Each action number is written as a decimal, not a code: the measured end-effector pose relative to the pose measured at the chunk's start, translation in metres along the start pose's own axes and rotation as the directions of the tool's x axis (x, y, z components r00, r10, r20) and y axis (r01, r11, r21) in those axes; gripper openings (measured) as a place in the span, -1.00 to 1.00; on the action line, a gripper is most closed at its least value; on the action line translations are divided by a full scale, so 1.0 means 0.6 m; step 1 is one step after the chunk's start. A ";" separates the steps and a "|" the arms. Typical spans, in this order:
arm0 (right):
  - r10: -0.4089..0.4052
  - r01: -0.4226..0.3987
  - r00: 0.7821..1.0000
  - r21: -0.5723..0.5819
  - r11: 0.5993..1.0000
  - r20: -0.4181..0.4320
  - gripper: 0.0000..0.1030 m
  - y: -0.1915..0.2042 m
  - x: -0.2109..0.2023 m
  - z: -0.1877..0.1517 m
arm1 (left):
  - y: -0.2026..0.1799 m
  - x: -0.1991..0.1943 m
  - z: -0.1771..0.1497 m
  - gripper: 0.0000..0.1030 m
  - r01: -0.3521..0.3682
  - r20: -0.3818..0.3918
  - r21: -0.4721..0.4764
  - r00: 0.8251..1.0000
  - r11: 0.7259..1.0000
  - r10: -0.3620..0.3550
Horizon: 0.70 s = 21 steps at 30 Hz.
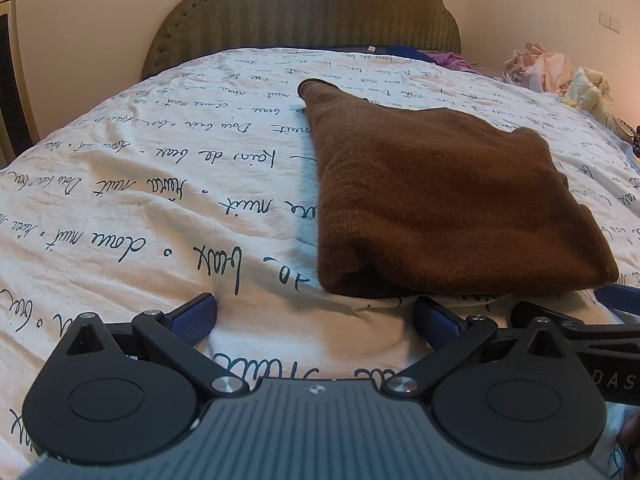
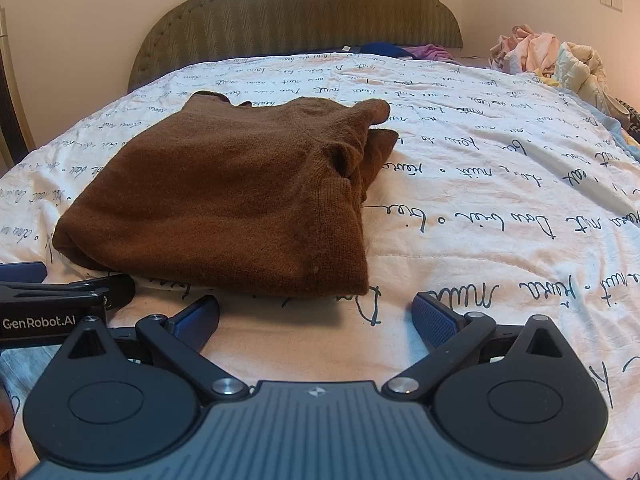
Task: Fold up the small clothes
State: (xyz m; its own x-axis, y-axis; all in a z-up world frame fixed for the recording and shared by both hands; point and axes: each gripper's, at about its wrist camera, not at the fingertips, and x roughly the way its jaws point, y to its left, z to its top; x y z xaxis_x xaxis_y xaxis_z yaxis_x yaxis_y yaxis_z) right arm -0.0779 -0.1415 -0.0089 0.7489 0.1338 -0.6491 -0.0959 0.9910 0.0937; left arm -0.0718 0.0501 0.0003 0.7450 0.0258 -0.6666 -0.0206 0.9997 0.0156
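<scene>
- You are holding your left gripper (image 1: 316,318) low over the bed, with its jaws spread wide and nothing between them.
- You are holding your right gripper (image 2: 316,316) the same way, wide apart and gripping nothing.
- The brown sweater (image 2: 236,196) is lying folded on the white blanket (image 1: 140,200) with dark writing, just past both grippers and not touching them.
- A sleeve cuff (image 2: 338,192) is sticking out on the sweater's right side.
- A pile of clothes (image 2: 548,60) is sitting far off at the bed's right edge, by the green headboard (image 1: 304,12).
- Nothing is lying between your grippers and the sweater.
</scene>
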 end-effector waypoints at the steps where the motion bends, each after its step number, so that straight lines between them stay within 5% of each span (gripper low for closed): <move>1: -0.001 0.001 1.000 0.000 1.000 0.000 1.00 0.000 0.000 0.000 | -0.001 0.001 0.001 1.00 0.000 0.000 0.002 1.000 1.000 0.000; 21: -0.001 0.001 1.000 0.000 1.000 0.000 1.00 0.000 0.000 0.000 | -0.001 0.001 0.001 1.00 -0.001 0.000 0.003 1.000 1.000 0.001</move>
State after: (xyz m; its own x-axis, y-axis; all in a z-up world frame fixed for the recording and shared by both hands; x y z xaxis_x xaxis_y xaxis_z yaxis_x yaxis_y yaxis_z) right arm -0.0779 -0.1412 -0.0087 0.7488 0.1333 -0.6492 -0.0957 0.9910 0.0931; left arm -0.0706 0.0496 0.0003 0.7447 0.0268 -0.6669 -0.0194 0.9996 0.0184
